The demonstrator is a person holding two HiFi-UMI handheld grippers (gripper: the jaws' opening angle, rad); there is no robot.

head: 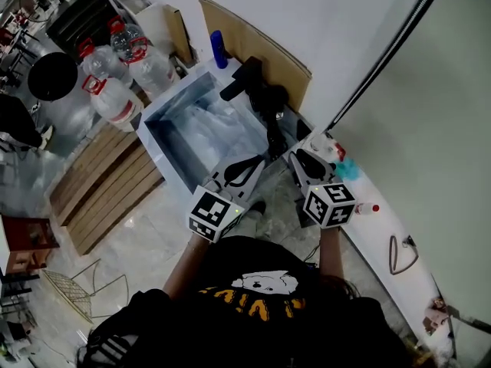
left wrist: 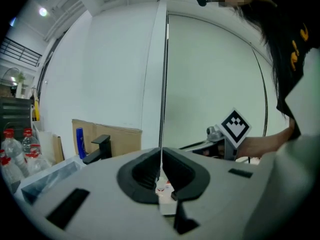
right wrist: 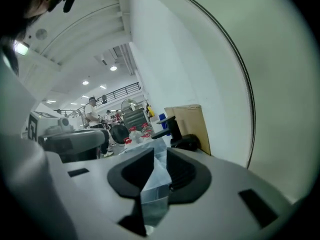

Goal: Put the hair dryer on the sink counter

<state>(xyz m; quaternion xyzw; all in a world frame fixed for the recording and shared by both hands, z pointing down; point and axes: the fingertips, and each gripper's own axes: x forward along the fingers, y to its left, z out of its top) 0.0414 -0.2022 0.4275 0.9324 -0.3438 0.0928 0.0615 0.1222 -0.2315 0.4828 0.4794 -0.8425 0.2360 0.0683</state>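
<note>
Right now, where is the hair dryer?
In the head view, the hair dryer lies at the far right corner of the sink, just right of the black faucet and in front of the cardboard sheet against the wall.

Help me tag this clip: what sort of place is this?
Probably a mock bathroom set up in a large workshop hall: a white rectangular sink basin with a black angular faucet, a brown cardboard sheet leaning behind it, and clear red-capped water jugs on the floor beside it.
</note>
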